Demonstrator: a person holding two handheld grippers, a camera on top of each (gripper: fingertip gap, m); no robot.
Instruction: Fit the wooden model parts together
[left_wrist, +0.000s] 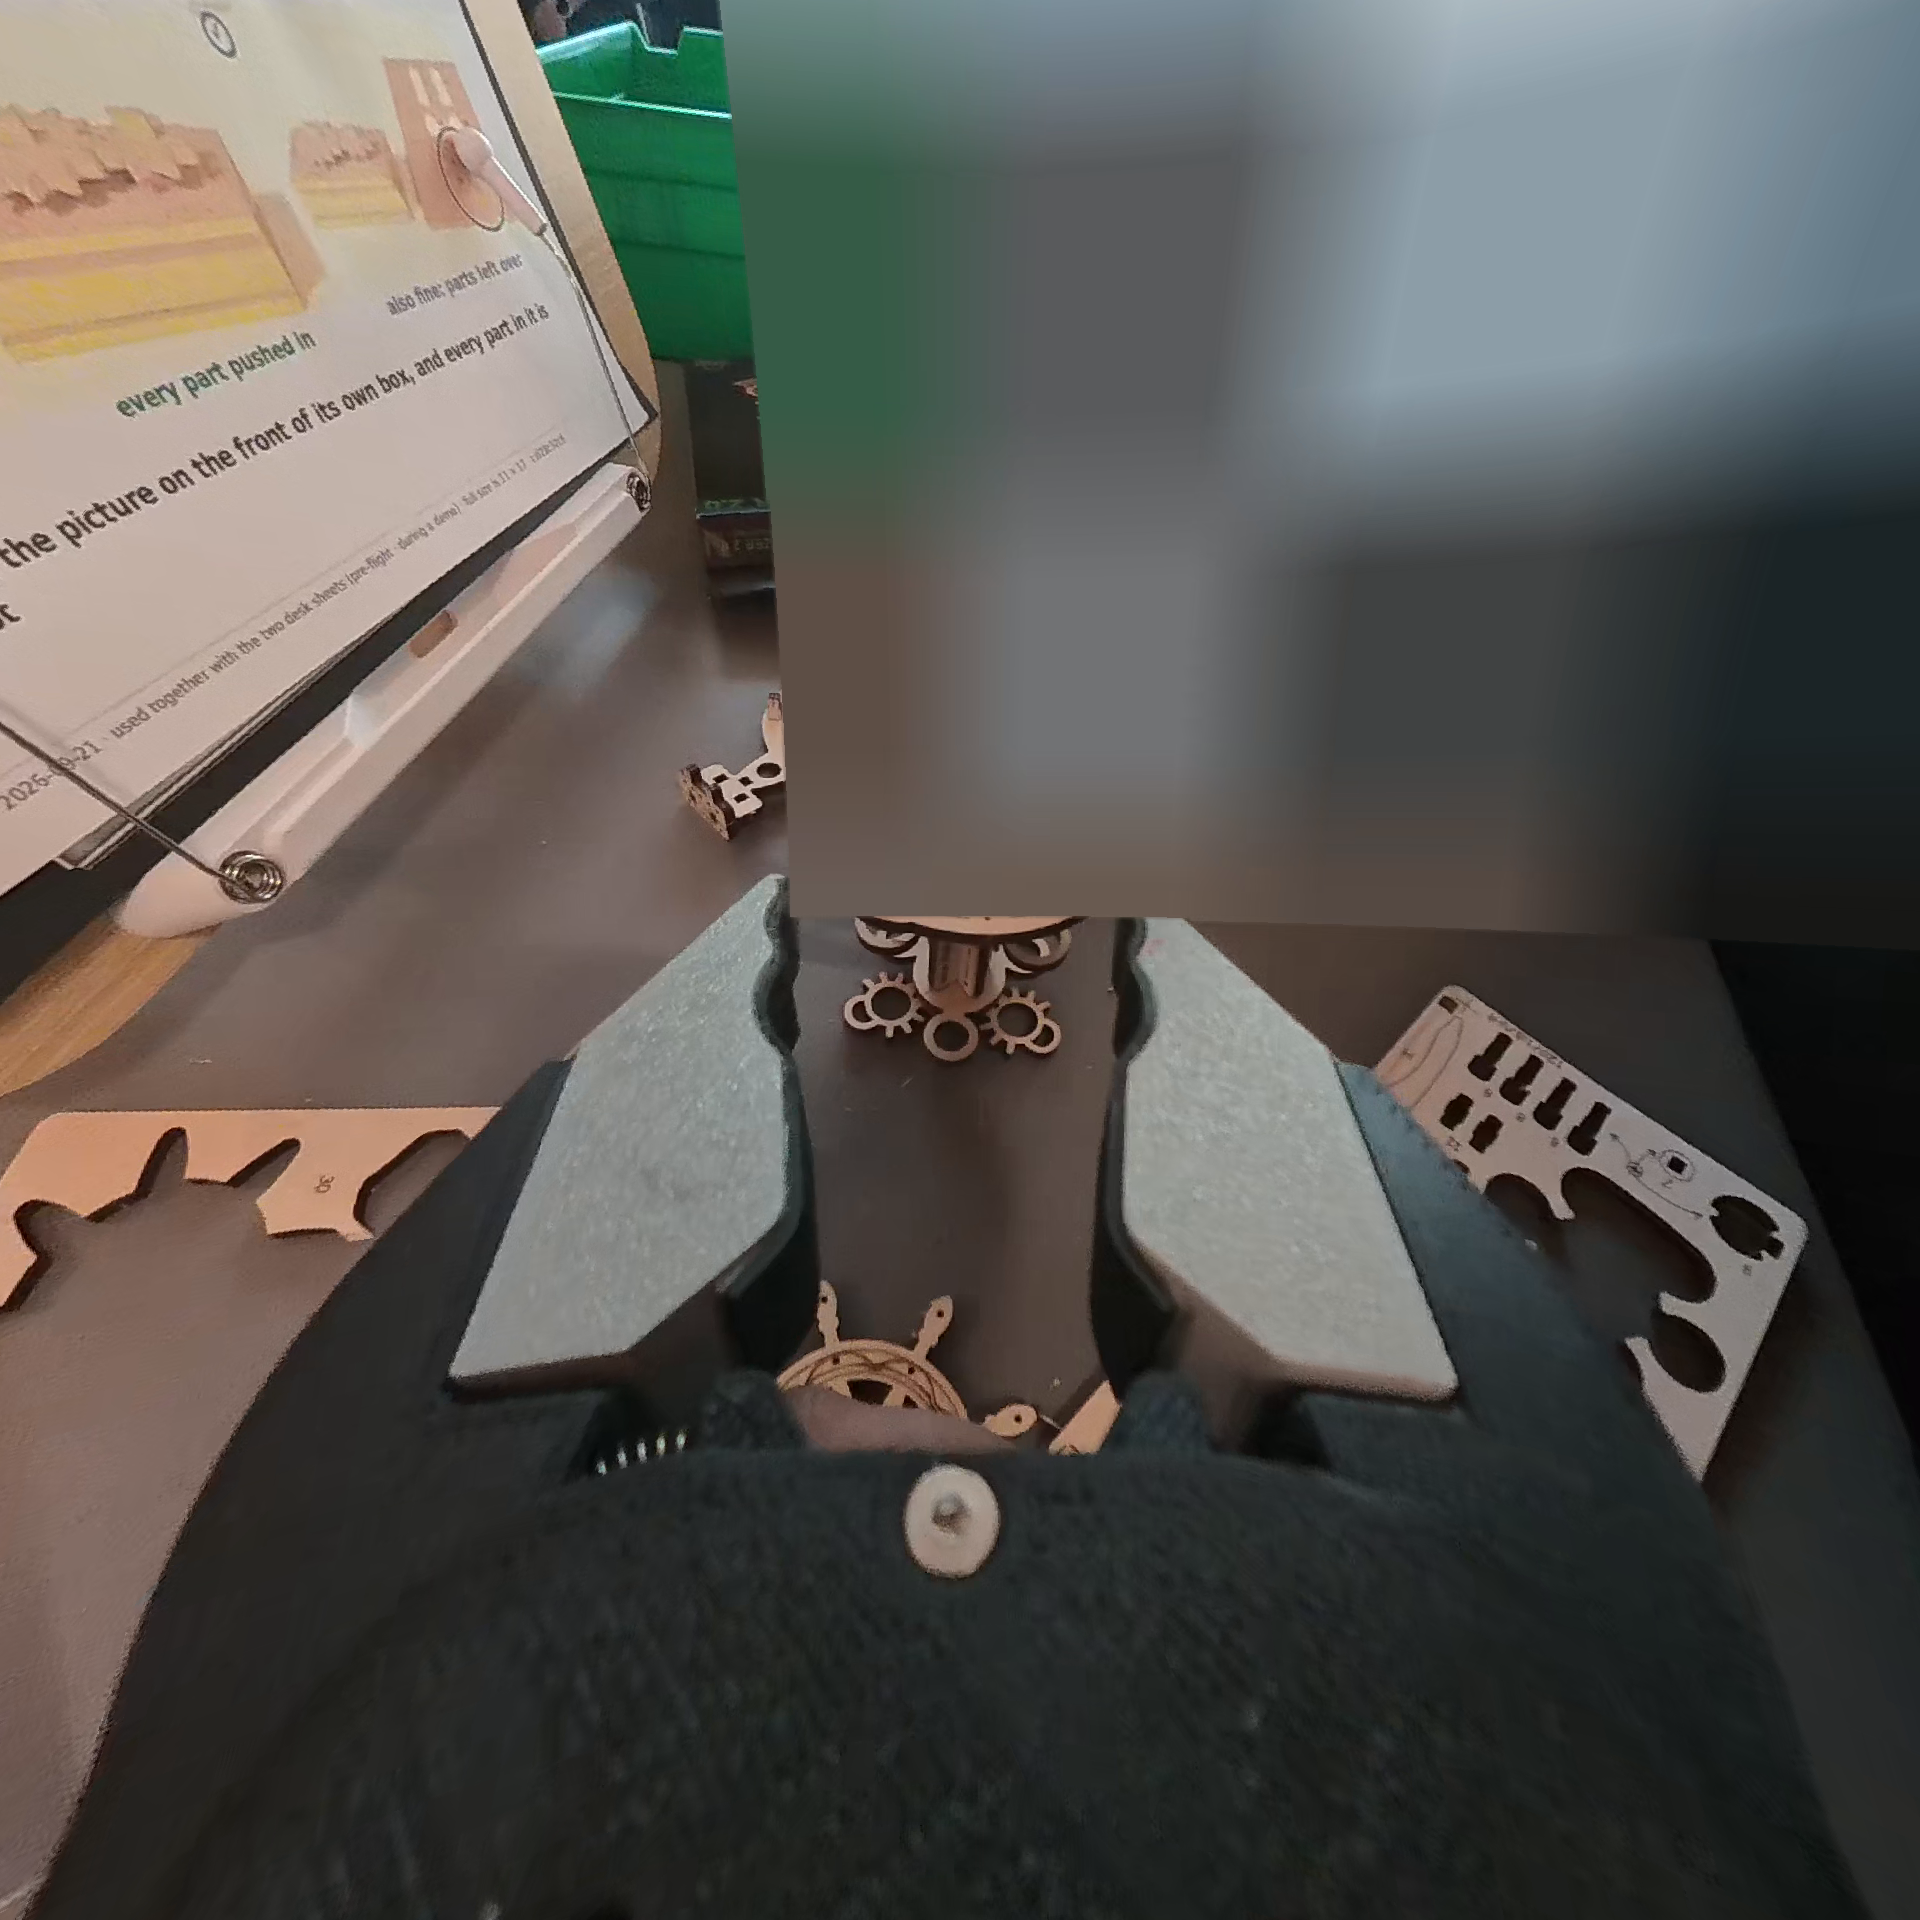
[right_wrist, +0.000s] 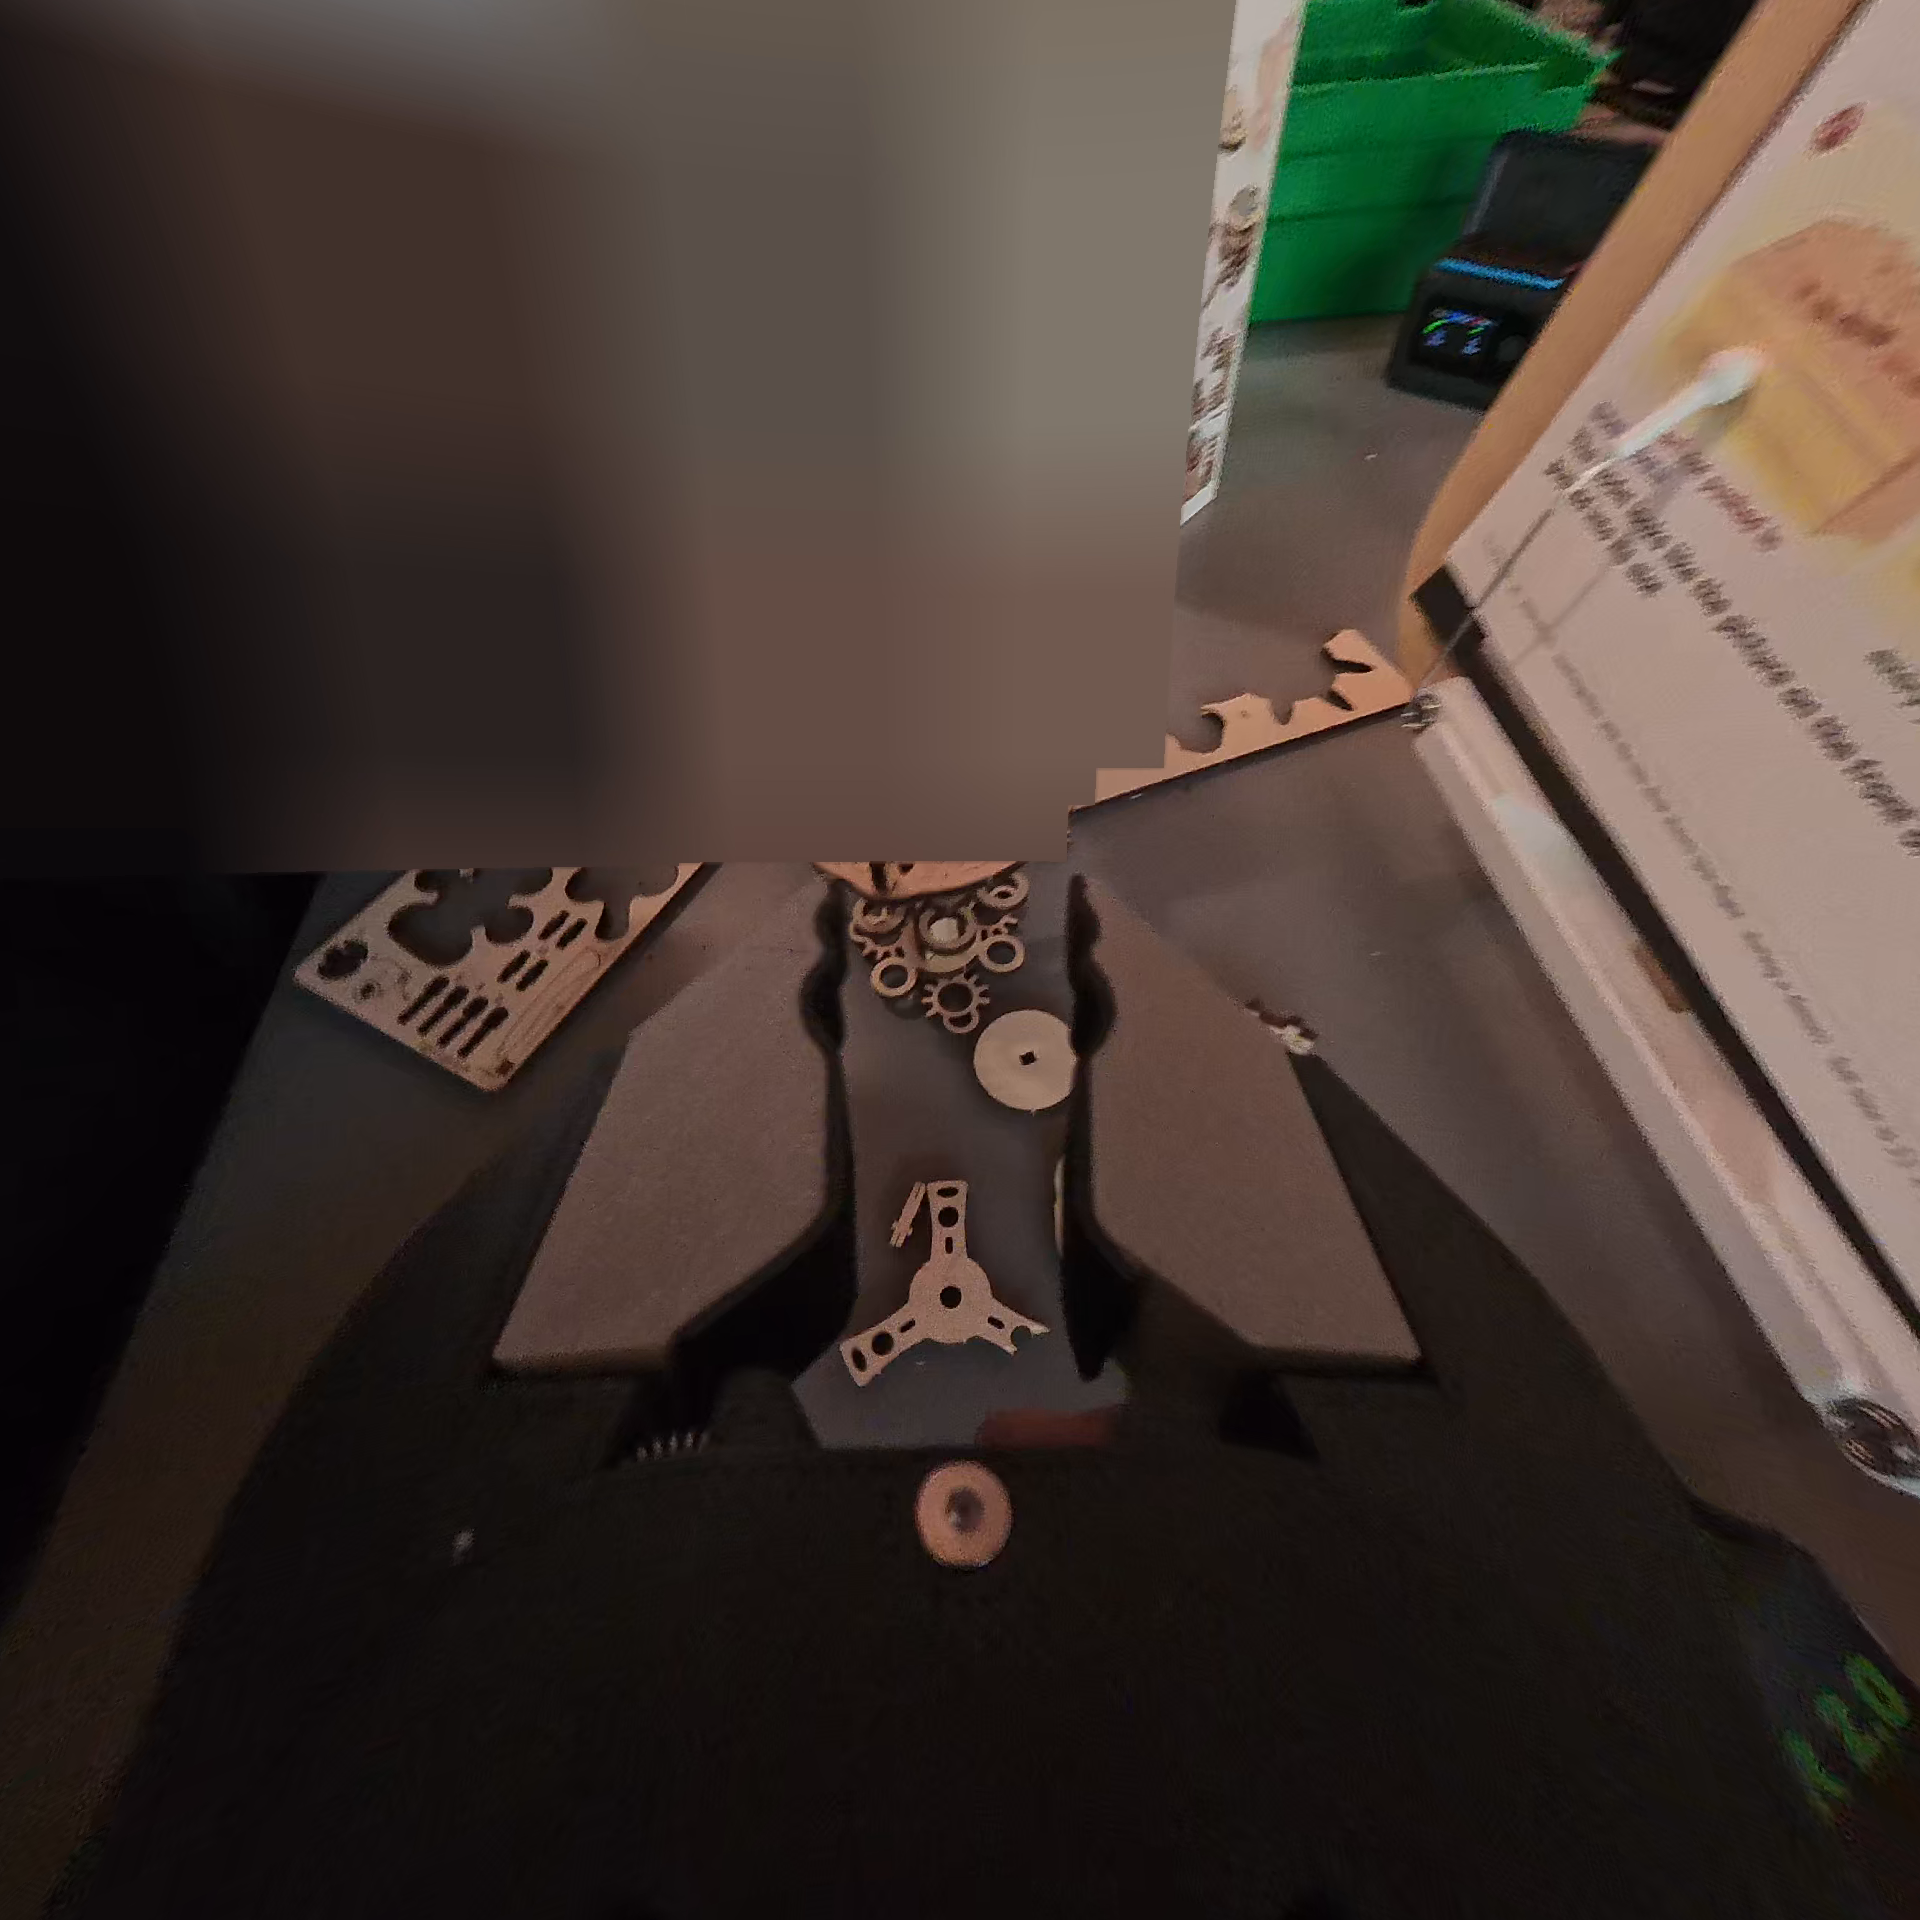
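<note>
Hovering over the dark surface (left_wrist: 582, 935), both tongs are standing released, gripping nothing. The wooden gear cluster (left_wrist: 951, 1003) is lying dead ahead of the left tongs (left_wrist: 954, 997), just past their tips, its upper part hidden by a blurred patch. From the other side the right tongs (right_wrist: 948, 966) are facing the same cluster, with a round disc (right_wrist: 1025, 1060) and a three-armed hub (right_wrist: 948, 1299) lying between their fingers. Neither pair looks clearly nearer to the cluster.

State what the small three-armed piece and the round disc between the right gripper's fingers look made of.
Three-armed piece: apparently thin pale plywood, matte, cleanly cut holes, probably laser-cut. Round disc: seemingly the same flat pale wood, square centre hole.
</note>
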